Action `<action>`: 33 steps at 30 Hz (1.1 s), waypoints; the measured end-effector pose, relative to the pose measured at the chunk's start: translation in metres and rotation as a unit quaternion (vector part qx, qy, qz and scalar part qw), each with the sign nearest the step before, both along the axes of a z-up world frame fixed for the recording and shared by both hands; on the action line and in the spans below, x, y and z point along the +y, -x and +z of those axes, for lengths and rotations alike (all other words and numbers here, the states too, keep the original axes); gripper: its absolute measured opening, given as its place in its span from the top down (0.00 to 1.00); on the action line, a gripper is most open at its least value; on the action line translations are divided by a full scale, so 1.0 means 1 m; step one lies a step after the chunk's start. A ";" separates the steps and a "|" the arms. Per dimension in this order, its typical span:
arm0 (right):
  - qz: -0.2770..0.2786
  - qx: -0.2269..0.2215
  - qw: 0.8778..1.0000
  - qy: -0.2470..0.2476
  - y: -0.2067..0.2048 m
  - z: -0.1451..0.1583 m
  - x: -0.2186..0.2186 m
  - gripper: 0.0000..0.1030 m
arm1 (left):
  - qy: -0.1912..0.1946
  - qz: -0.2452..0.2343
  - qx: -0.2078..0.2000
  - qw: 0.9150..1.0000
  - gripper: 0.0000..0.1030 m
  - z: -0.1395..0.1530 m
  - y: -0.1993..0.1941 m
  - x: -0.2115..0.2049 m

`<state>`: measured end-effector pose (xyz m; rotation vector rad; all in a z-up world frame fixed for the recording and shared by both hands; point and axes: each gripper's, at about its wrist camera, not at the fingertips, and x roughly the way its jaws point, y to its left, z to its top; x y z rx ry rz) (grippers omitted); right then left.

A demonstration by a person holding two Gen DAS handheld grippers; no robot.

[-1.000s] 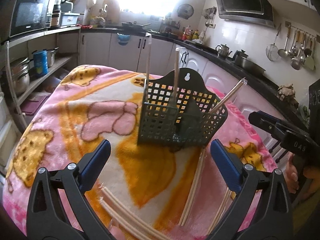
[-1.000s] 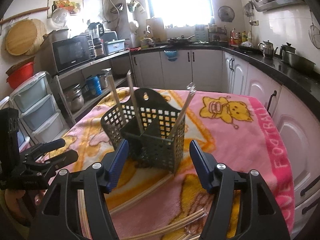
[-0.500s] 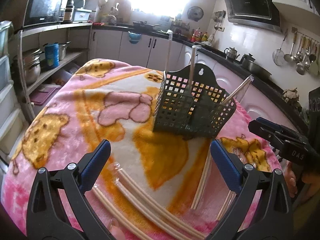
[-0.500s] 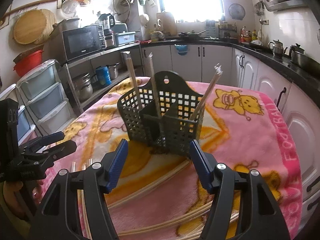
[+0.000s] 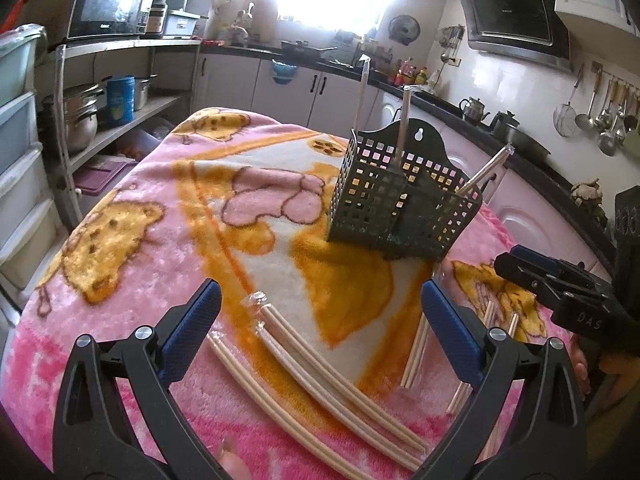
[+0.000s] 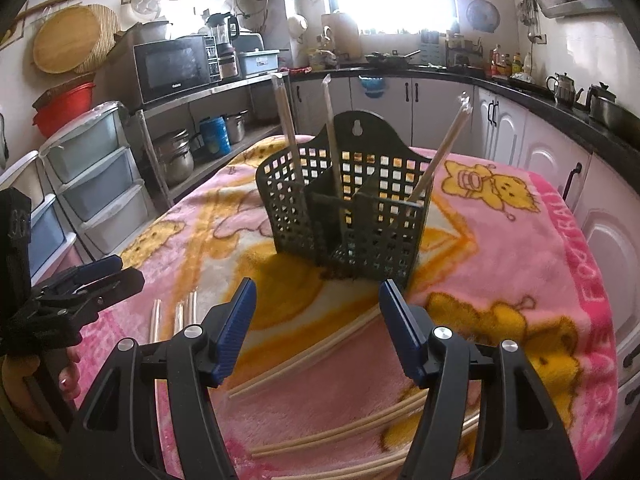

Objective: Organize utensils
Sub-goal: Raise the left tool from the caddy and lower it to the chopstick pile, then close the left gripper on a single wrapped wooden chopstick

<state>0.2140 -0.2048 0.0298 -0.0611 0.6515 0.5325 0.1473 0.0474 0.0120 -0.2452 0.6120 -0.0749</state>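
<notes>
Three wrapped chopstick pairs [image 6: 334,148] stand in the dark green perforated utensil basket [image 6: 352,216], two nearly upright on its left side and one leaning out over the right corner, and the basket sits upright on the pink and yellow cartoon blanket [image 6: 500,240] covering the table. Over on the left wrist view, the left gripper [image 5: 320,320] hovers low above the blanket with its blue-padded fingers spread wide and nothing between them; just beneath lie several more wrapped chopstick pairs [image 5: 320,364], loose and side by side, running diagonally toward the near edge. Another pair [image 5: 416,348] lies just inside the right-hand finger, pointing toward the basket. The right gripper [image 6: 318,320] is also spread apart and empty, aimed straight at the basket's front, with loose chopsticks [image 6: 304,356] fanned out on the blanket below it. Each gripper shows at the edge of the other's view, both near the blanket's front. Behind, a microwave [image 6: 176,66] sits on a metal shelf and ladles [image 5: 600,108] hang on the tiled wall.
</notes>
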 end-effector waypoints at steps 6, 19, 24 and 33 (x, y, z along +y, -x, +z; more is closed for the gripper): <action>0.006 0.006 1.000 0.002 0.009 -0.007 0.002 0.40 | -0.002 0.005 0.011 1.000 0.11 -0.009 0.008 0.004; -0.002 0.034 0.999 0.003 0.019 -0.032 -0.009 0.40 | 0.011 0.023 0.058 0.998 0.11 -0.040 0.021 0.023; -0.017 0.044 0.999 -0.003 0.019 -0.038 -0.021 0.40 | 0.039 0.026 0.083 0.995 0.27 -0.055 0.021 0.036; -0.045 0.043 0.998 -0.008 0.019 -0.038 -0.046 0.40 | 0.087 0.039 0.121 0.988 0.57 -0.075 0.011 0.049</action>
